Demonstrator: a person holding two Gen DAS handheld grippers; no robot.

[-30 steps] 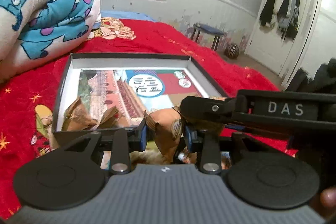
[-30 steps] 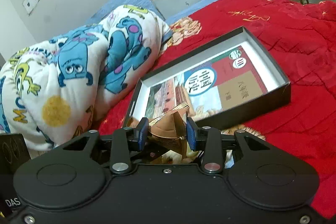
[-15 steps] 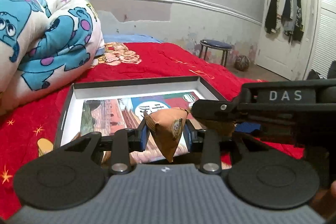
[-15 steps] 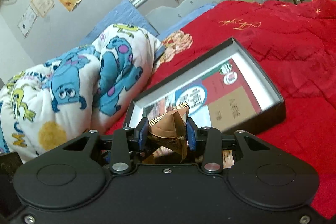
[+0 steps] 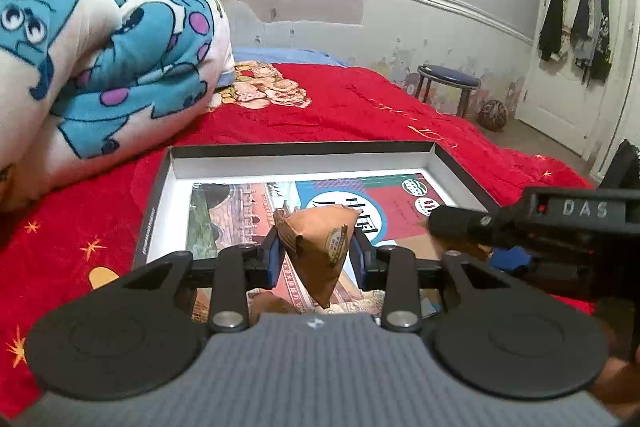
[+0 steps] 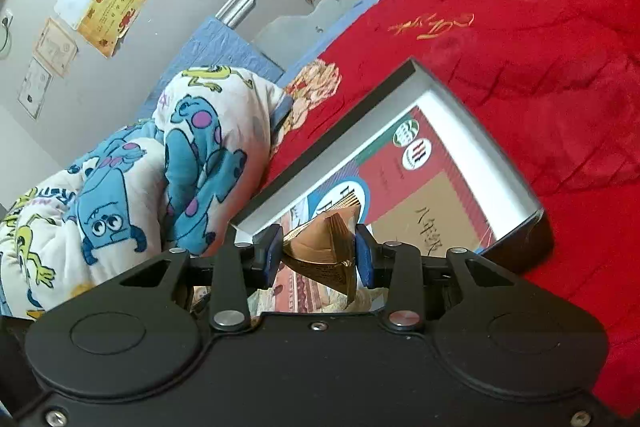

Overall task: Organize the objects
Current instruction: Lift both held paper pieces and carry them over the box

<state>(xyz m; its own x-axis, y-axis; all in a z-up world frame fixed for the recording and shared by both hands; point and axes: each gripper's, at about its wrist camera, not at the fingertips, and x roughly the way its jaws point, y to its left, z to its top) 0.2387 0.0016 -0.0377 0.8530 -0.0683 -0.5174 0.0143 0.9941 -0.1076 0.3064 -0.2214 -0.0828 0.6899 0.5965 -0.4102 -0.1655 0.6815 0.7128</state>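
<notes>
You are carrying two brown pyramid packets over the open box, ready to place them.

Your left gripper [image 5: 316,253] is pinching a brown packet [image 5: 318,247] between its blue pads; your right gripper [image 6: 318,253] is clamping a second packet [image 6: 326,247] likewise. Both are hanging just ahead of the fingers, above the black box [image 5: 304,149] lying directly beyond. Next, I judge, you should be lowering each inside before opening.

Even, fairly dim indoor light, soft shadows, no glare; strong fisheye bending at edges, slight blur.
</notes>
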